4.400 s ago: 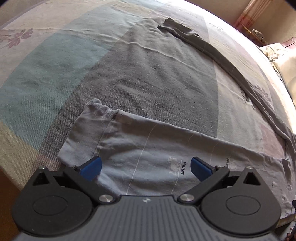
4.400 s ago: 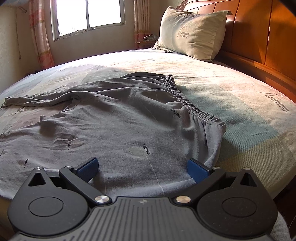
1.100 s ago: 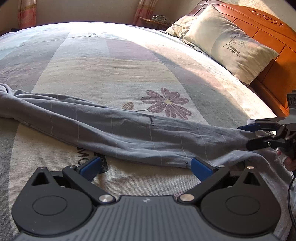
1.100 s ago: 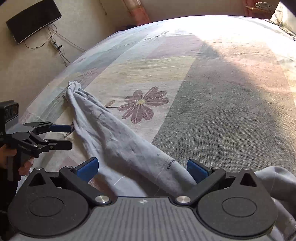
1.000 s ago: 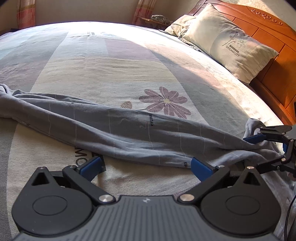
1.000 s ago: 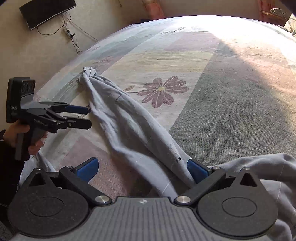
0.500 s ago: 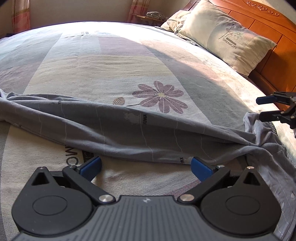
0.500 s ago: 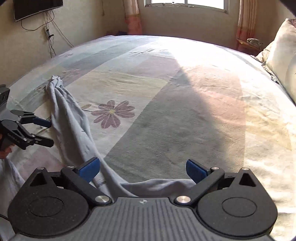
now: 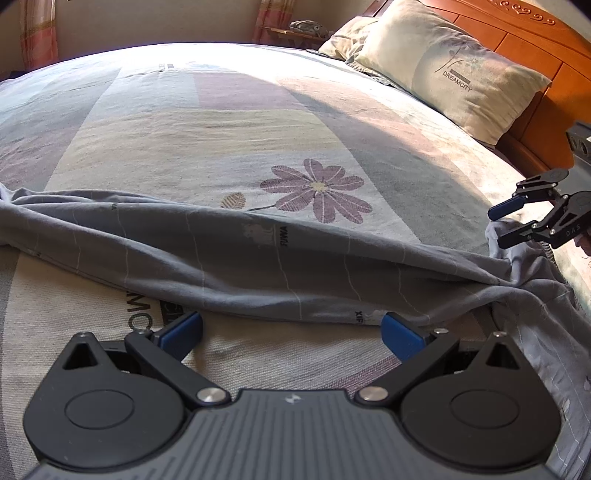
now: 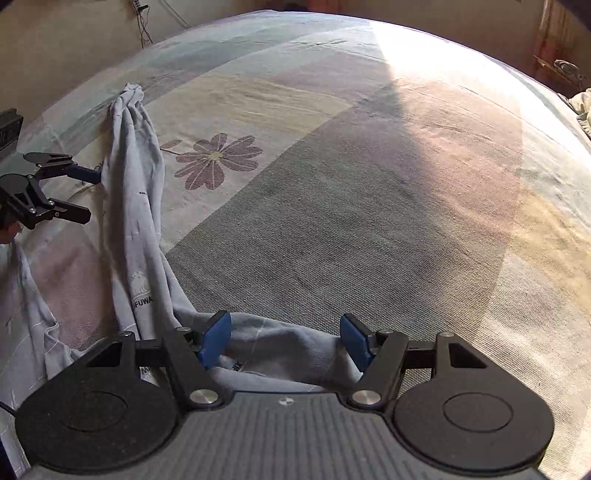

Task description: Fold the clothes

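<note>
A: Since 0.5 s ago, right gripper (image 10: 286,341) has narrowed its jaws from wide to about half, and its view has tipped down onto the cloth. Left gripper (image 9: 291,330) barely shifted.

B: Item 1, nearest?

A: Right gripper, blue pads (image 10: 216,338) either side of a bunched fold of the grey trousers (image 10: 136,206). Jaws part-open, not clamped; cloth sits between them. Can't tell if pads touch fabric.

B: Item 2?

A: Left gripper, jaws wide, nothing held. Pads just short of the trouser leg's near edge, over bare bedsheet (image 9: 229,110).

B: Trousers, location?

A: On the bed. One leg laid crosswise in left view, wrinkled, w/ small printed logo. In right view it runs from the gripper away to a twisted cuff at far left. Second leg drapes off the bed edge, near left.

B: Farther back?

A: Purple flower print (image 9: 317,188) on sheet, just beyond the leg. Then pillow (image 9: 450,70) against wooden headboard (image 9: 535,40), far right. Curtain (image 9: 37,33) at back wall.
</note>
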Available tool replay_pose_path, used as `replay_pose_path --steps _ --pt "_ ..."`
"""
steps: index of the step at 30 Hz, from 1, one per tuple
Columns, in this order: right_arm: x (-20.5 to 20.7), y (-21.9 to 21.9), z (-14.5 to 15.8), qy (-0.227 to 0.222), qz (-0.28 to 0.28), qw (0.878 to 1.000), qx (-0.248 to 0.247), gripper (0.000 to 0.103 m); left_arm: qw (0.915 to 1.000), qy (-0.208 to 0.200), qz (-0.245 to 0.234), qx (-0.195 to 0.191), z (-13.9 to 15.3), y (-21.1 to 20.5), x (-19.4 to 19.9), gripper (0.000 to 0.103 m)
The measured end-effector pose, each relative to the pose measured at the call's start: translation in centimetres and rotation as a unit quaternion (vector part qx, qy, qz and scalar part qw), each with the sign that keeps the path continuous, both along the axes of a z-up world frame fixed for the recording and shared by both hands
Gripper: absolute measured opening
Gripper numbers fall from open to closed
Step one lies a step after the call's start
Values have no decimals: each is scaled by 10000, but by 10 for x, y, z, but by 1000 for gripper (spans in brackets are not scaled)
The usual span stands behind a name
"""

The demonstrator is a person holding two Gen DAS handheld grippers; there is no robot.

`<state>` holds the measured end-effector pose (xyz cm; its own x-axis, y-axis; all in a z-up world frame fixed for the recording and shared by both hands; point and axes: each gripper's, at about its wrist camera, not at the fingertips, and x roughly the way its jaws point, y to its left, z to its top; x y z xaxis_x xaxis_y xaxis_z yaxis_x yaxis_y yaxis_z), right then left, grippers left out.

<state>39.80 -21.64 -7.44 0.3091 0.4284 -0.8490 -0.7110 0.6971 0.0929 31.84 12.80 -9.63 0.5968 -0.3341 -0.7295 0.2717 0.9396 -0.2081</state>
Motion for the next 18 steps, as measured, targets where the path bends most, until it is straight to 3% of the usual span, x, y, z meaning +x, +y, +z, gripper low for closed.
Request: replay_pose_path --steps 6,10,14,16,18 --pt "-3 32 -4 90 1069 9936 -342 63 9996 -41 -268 13 8 -24 -6 102" --pt "-2 46 -4 64 1781 9824 -556 60 9980 -71 -624 41 8 -56 -10 102" --pt "3 56 -8 153 2262 9718 -654 59 9976 -191 -666 -83 1 -80 -13 102" --pt "1 58 -8 149 2407 9681 -685 52 9971 -247 -725 42 -3 -86 -14 102" --pt "-9 59 -7 75 2448 9672 -681 29 9963 -310 -784 194 -7 -92 -15 102"
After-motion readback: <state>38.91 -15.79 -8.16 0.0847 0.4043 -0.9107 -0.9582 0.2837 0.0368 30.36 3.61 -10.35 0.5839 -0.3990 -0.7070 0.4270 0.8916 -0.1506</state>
